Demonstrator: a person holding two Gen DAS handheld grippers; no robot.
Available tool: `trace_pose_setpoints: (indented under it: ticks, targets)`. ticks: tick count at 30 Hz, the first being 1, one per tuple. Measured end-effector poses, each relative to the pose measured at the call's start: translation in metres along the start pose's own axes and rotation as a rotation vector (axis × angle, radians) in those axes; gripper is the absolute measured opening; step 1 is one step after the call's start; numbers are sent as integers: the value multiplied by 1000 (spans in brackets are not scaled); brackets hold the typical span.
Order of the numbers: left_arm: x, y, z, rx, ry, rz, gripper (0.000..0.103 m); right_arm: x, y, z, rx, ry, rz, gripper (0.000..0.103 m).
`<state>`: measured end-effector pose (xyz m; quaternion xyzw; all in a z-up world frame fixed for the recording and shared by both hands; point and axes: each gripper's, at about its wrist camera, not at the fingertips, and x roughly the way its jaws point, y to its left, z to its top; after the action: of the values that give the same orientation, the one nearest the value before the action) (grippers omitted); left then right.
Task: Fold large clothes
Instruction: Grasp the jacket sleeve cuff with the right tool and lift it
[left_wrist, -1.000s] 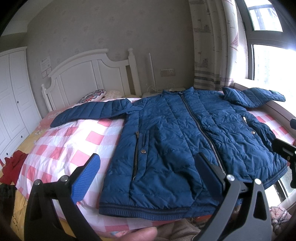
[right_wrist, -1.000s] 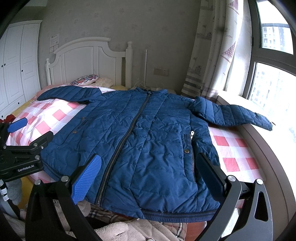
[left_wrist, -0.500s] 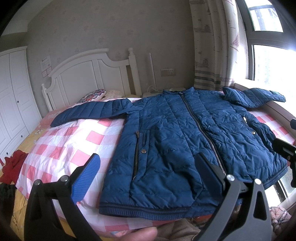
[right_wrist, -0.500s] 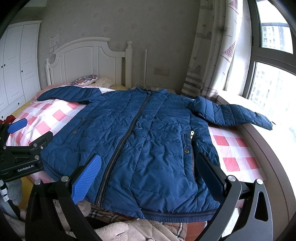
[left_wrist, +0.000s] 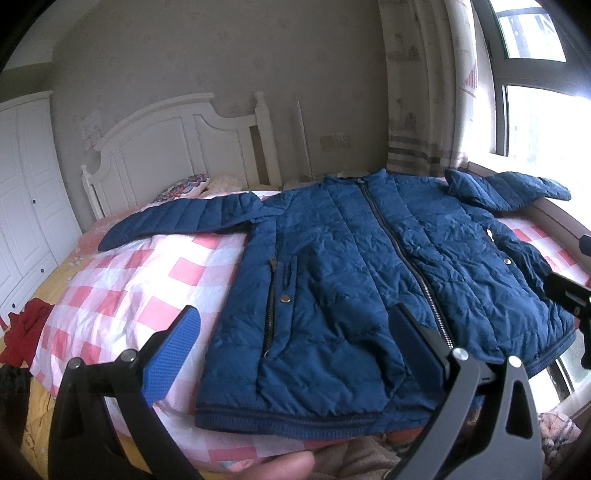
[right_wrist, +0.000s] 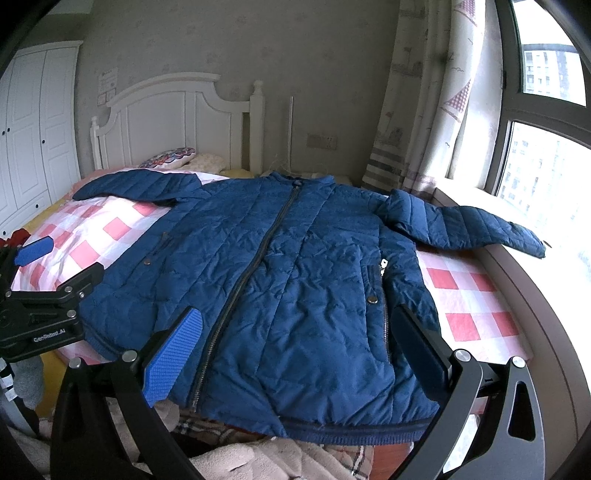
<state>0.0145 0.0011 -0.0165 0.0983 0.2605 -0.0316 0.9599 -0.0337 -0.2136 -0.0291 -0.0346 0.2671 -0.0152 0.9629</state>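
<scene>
A navy quilted jacket (left_wrist: 343, 266) (right_wrist: 295, 280) lies flat and zipped on the bed, front up, collar toward the headboard. Its left sleeve (left_wrist: 184, 218) stretches out over the pink checked duvet (left_wrist: 122, 291); its right sleeve (right_wrist: 465, 225) reaches the window sill. My left gripper (left_wrist: 291, 343) hovers open over the jacket's hem on the left half, holding nothing. My right gripper (right_wrist: 295, 347) hovers open above the hem on the right half, also with nothing between its fingers. Each gripper shows at the edge of the other's view.
A white headboard (left_wrist: 177, 147) and a patterned pillow (left_wrist: 184, 184) stand at the far end. White wardrobe doors (left_wrist: 22, 192) are on the left, a curtain (right_wrist: 417, 110) and window (right_wrist: 546, 147) on the right. A red cloth (left_wrist: 26, 328) lies left of the bed; a beige blanket (right_wrist: 258, 458) sits below the hem.
</scene>
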Motion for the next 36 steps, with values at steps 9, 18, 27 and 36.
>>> trace_pose_setpoints:
  ticks: [9, 18, 27, 36]
  targets:
    - [127, -7, 57, 14, 205, 13, 101, 106, -131, 30, 350, 138, -65, 98]
    - [256, -35, 98, -12, 364, -13, 101, 218, -291, 38, 694, 215, -299, 98]
    - [300, -33, 85, -74, 389, -129, 101, 288, -350, 61, 731, 215, -315, 56]
    - [312, -29, 88, -96, 416, -175, 101, 247, -200, 159, 268, -107, -79, 37]
